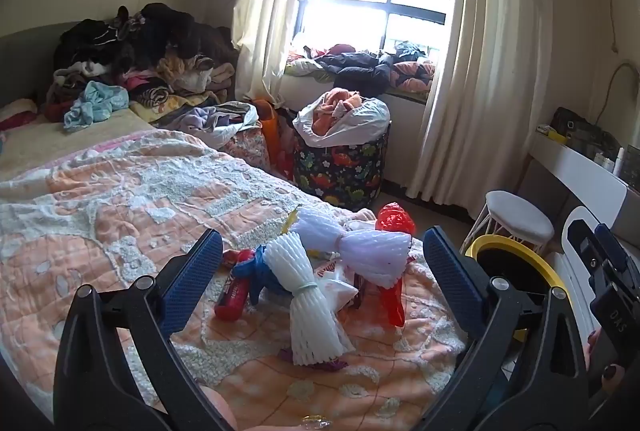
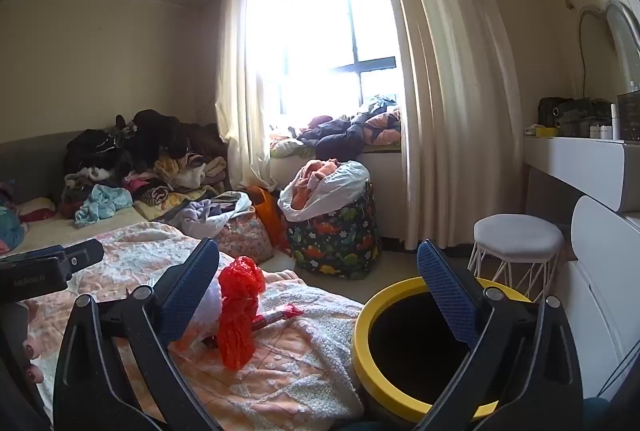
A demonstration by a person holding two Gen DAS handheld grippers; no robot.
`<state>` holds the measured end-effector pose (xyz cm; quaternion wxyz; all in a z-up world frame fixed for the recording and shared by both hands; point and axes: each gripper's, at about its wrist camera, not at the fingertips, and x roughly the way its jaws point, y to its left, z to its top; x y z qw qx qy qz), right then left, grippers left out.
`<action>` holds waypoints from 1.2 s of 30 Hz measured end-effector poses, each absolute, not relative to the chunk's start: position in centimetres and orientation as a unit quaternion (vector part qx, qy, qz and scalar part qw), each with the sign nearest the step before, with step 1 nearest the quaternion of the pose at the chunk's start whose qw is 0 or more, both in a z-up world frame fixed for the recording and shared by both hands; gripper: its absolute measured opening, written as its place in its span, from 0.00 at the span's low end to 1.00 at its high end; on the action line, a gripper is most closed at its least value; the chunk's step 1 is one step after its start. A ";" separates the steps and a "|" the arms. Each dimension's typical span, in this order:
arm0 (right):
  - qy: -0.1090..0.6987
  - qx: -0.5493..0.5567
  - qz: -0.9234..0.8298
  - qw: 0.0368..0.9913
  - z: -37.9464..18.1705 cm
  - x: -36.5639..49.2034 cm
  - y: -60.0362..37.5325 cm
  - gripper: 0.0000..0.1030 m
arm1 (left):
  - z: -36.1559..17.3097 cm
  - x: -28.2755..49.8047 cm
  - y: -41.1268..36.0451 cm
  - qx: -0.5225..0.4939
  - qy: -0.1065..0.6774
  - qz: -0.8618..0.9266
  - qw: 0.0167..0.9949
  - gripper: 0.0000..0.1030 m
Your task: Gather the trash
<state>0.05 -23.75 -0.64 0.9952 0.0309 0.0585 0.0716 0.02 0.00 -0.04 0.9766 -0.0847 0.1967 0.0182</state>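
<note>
Nearest to us, our left gripper (image 1: pixel 322 263) hangs over the bed's foot end with its blue-padded fingers (image 1: pixel 192 281) spread wide and nothing between them. Just beyond them the trash lies heaped on the peach quilt (image 1: pixel 100 231) near the bed's right edge: a white foam net (image 1: pixel 308 291) tied at its middle, a second, paler foam net (image 1: pixel 356 247) across it, a blue plastic scrap (image 1: pixel 256 271) touching the first net, a red snack wrapper (image 1: pixel 234 295) at the heap's left side, and a red mesh bag (image 1: pixel 394 227) at the heap's far right. Our right gripper (image 2: pixel 318 281) is likewise wide open and holds nothing; its left finger sits beside the red mesh bag (image 2: pixel 240 311), its right finger over the yellow-rimmed bin (image 2: pixel 400 399). That bin stands on the floor, touching the quilt's hanging edge, its dark inside showing no contents that we can make out. Farther off we see a white stool (image 2: pixel 518 231), a dinosaur-print hamper (image 2: pixel 336 235) stuffed with cloth, and a pile of clothes (image 1: pixel 132 63) at the head of the bed.
</note>
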 end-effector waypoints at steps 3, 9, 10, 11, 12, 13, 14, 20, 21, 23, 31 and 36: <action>0.058 0.028 0.071 0.995 -0.6 0.0 -23.7 0.94 | 0.0 0.0 0.0 -0.085 0.192 0.017 0.978 0.89; 0.057 0.027 0.068 0.996 -0.5 0.0 -23.7 0.94 | 0.2 -0.1 0.2 -0.085 0.191 0.013 0.978 0.89; 0.056 0.027 0.067 0.996 -0.5 -0.1 -23.7 0.94 | 0.4 -0.1 0.1 -0.085 0.189 0.013 0.978 0.89; 0.056 0.027 0.067 0.996 -0.5 -0.1 -23.7 0.94 | 0.5 0.0 0.1 -0.085 0.188 0.012 0.978 0.89; 0.057 0.028 0.067 0.996 -0.4 -0.1 -23.5 0.94 | 0.5 -0.3 -0.1 -0.085 0.187 0.011 0.979 0.89; 0.057 0.028 0.068 0.996 -0.4 -0.1 -23.5 0.94 | 0.6 -0.3 0.0 -0.086 0.187 0.010 0.979 0.89; 0.058 0.028 0.068 0.996 -0.5 -0.2 -23.8 0.94 | 0.7 -0.3 0.0 -0.086 0.187 0.009 0.979 0.89; 0.057 0.026 0.067 0.996 -0.4 0.0 -23.7 0.94 | 0.4 -0.3 -0.7 -0.079 0.190 0.004 0.979 0.89; 0.058 0.026 0.067 0.996 -0.3 0.0 -23.7 0.94 | 0.4 -0.3 -0.8 -0.078 0.190 0.004 0.979 0.89; 0.058 0.026 0.067 0.996 -0.3 0.1 -23.7 0.94 | 0.4 -0.3 -0.8 -0.078 0.189 0.003 0.979 0.89; 0.057 0.024 0.069 0.996 0.0 -0.2 -23.8 0.94 | 0.7 -0.4 -0.9 -0.078 0.186 0.001 0.980 0.89; 0.058 0.024 0.069 0.996 0.0 -0.2 -23.7 0.94 | 0.6 -0.4 -1.1 -0.076 0.186 0.001 0.980 0.89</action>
